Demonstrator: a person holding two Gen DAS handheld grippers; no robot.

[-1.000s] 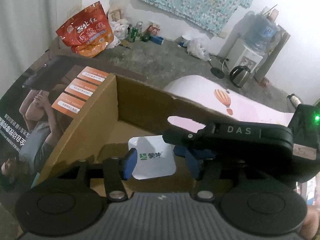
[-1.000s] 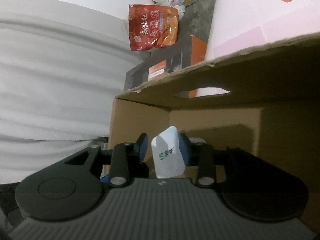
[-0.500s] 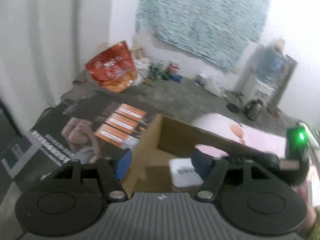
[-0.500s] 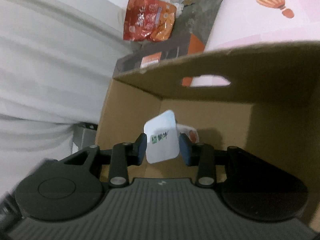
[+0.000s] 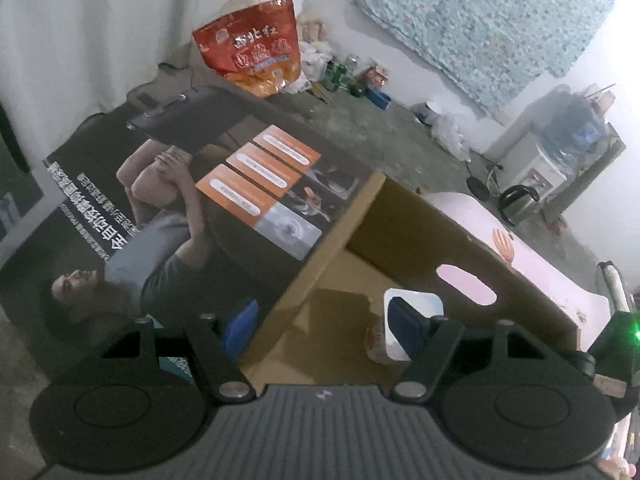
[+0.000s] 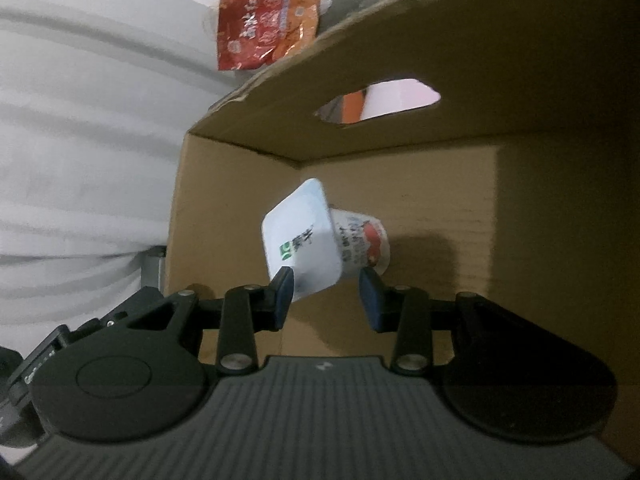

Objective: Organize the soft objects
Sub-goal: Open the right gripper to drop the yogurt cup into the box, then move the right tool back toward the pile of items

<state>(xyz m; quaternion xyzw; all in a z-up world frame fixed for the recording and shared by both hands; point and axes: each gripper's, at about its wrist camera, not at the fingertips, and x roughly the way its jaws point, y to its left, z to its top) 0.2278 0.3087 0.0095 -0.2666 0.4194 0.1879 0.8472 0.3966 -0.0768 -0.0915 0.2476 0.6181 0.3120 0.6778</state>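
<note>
I am holding a yogurt cup (image 6: 324, 240) in the right claw (image 6: 326, 294), tilted over the cardboard box (image 6: 520, 80) at frame center. It is looking light and crushable; I am pinching gently by its rim. The left claw (image 5: 324, 330) is opening, empty.

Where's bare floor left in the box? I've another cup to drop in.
Bare floor runs from the side wall to the cup lying under the handle hole. The right view shows more bare floor along the handle wall. Crowded only round that cup.
</note>
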